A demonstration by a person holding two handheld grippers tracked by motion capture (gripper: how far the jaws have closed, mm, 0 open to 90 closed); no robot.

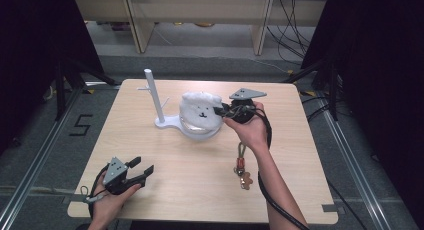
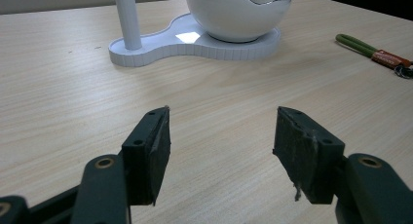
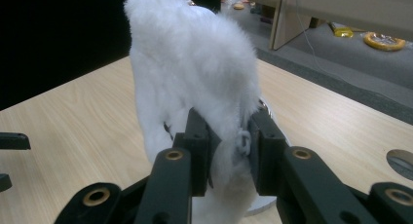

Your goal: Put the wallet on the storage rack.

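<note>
- While the right tool (image 1: pixel 223 111) sits at the centre of the high view, its jaws are pinched on the white plush toy (image 1: pixel 200 109) — in the right gripper view the fur (image 3: pixel 195 78) bulges up between the two black pads, squeezed tight.
- That plush toy, with a small face drawn on it, rests over the round white bowl (image 1: pixel 200 130) just right of centre in the high view, near the far half of the bench (image 1: pixel 150 155).
- Bowl and thin white post (image 1: pixel 152 95) share one white base (image 2: pixel 195 44); the post stands upright just left of the bowl.
- At the lower left of the high view, the left tool (image 1: pixel 142 170) is low over the bench with its jaws wide apart — nothing between them, bare wood showing in the gap in the left gripper view.
- A green-looped keychain (image 1: pixel 241 165) lies flat on the bench right of centre, below the right hand (image 1: pixel 250 130), well apart from the bowl.
</note>
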